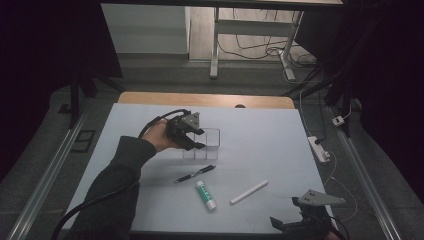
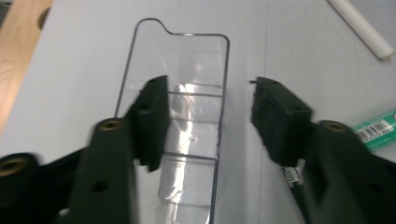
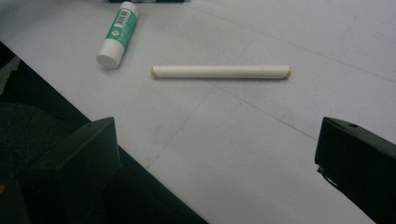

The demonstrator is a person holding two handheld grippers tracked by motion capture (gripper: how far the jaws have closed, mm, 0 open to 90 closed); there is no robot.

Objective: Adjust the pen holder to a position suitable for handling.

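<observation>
The left gripper (image 1: 192,135), forearm stretched forward, spreads its fingers around the clear organiser (image 2: 187,116), gripping nothing. The right gripper (image 1: 300,212) rests at the bench (image 1: 270,135) edge, fingers wide and empty.

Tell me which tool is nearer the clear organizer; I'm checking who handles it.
Left. The left tool sits open at the clear organizer, straddling its side wall; the right tool waits at the table's near edge.

A black pen (image 1: 195,173), a green-and-white glue stick (image 1: 206,195) and a white stick (image 1: 248,192) are lying near one another on the pale worktop (image 1: 270,135), cables trailing across the floor beyond.
</observation>
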